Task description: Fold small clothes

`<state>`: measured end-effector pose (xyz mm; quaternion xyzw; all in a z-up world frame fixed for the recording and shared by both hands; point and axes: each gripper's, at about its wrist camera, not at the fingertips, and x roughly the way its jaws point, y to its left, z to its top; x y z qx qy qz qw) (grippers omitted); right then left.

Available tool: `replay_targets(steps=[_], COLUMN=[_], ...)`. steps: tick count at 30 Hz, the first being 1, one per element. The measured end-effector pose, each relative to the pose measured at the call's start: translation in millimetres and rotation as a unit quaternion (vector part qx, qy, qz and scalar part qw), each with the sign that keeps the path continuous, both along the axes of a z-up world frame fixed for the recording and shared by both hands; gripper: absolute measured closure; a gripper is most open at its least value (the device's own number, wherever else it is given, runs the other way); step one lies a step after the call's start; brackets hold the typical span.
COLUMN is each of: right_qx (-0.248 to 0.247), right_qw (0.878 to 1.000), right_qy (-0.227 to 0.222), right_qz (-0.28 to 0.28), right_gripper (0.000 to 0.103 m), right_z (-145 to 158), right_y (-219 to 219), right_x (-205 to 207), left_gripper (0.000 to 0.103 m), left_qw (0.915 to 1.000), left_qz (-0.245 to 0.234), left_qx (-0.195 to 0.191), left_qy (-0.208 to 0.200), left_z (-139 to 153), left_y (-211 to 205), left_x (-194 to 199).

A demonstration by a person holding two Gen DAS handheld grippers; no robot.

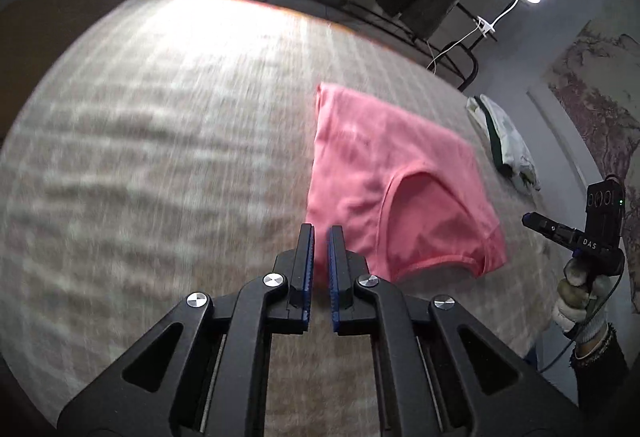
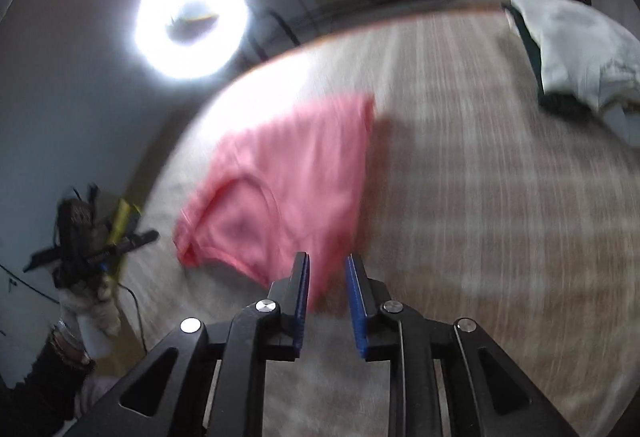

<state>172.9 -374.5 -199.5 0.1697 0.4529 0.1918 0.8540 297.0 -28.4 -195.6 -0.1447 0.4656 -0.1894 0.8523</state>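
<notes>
Flat on table: folded pink garment (image 1: 384, 177); left hand-held gripper (image 1: 321, 233) closed, right hand-held gripper (image 2: 327, 261) ajar, both empty.

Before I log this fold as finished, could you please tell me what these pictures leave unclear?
- Pink cotton garment: its underside layers are hidden by its top layer, both views.
- White and dark green crumpled cloth: cut off by the right wrist view's edge, blurred.
- Beige checked tablecloth: pattern smeared by motion.
</notes>
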Motion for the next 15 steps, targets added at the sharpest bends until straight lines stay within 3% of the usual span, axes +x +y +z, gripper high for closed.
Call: replay_targets(steps=[7, 15], right_qx=[0.003, -0.049], right_qw=[0.998, 0.996], right_qy=[-0.064, -0.06], right_qz=[0.014, 0.051], right_gripper=[0.082, 0.082], right_z=[25, 9], right_y=[30, 67], right_x=[50, 115], left_gripper=[0.1, 0.1], left_qw=[0.9986, 0.9969], left_qz=[-0.035, -0.043], left_qx=[0.022, 0.063], left_qy=[-0.035, -0.021], left_z=[13, -22], left_y=[-48, -94], left_x=[62, 120])
